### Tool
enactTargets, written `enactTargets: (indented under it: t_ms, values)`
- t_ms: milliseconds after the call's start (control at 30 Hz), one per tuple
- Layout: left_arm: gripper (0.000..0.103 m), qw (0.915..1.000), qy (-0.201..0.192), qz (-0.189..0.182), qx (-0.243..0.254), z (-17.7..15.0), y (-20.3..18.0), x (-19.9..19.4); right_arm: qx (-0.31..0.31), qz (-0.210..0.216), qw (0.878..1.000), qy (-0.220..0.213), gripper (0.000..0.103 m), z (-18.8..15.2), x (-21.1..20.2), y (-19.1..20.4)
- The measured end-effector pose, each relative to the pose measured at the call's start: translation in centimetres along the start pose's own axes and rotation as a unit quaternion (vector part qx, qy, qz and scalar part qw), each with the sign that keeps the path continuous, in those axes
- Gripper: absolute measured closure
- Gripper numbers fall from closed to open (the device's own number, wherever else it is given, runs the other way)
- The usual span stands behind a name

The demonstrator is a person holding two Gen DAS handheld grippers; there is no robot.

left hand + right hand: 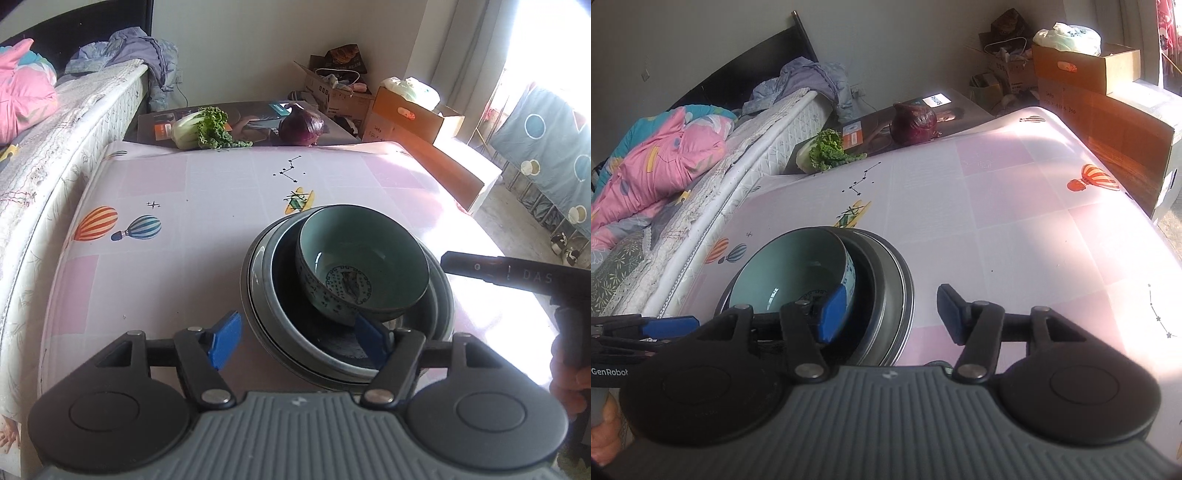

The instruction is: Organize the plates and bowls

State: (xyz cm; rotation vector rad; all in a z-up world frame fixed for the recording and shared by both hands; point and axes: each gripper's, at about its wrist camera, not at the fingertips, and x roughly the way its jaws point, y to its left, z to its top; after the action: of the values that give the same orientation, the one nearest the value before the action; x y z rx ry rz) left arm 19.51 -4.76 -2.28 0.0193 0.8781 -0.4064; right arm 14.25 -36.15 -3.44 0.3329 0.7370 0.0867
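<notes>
My left hand-held gripper (pixel 297 341) and right hand-held gripper (pixel 890 314) gape, straddling the stack's rim; I should clench gently, keeping the bowl (pixel 364 264) level.

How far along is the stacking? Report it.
Done: the teal bowl sits nested in the stack of dark plates on the table. In hand: nothing; left tongs and right tongs straddle the stack's rim, open. Left: no loose dishes visible elsewhere.

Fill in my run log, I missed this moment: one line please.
stage: stacking | teal bowl tilted in plate stack | left gripper: open, straddling stack rim | right gripper: open, straddling opposite rim
</notes>
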Motion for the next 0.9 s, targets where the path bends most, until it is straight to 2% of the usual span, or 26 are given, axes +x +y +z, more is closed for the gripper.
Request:
enactTargets:
  t_ms: [67,167,433,600,667,900]
  values:
    - [0.021,1.0,-0.005,0.007,0.003,-0.1,-0.3,-0.9,0.005,0.001,1.0,-0.01,0.038,-0.3,-1.3,-0.3]
    - [0.015,0.9997,-0.014,0.017,0.005,-0.3,-0.4,-2.0,0.007,0.001,1.0,-0.025,0.03,-1.1,-3.2,-0.4]
    - [0.009,0.9993,-0.026,0.027,0.006,-1.1,-0.5,-4.3,0.004,-0.003,0.999,-0.046,0.014,-4.0,-7.8,0.3]
    - [0.007,0.9991,-0.03,0.028,0.006,-1.7,-0.3,-5.3,-0.02,-0.01,0.998,-0.053,0.012,-5.5,-9.8,2.1]
    - [0.006,0.999,-0.032,0.031,0.005,-1.9,-0.1,-5.6,-0.031,-0.008,0.998,-0.058,0.001,-6.0,-10.5,2.9]
    - [0.005,0.9986,-0.031,0.043,-0.001,-2.9,0.5,-6.2,-0.042,-0.001,0.997,-0.058,0.001,-7.1,-11.7,5.4]
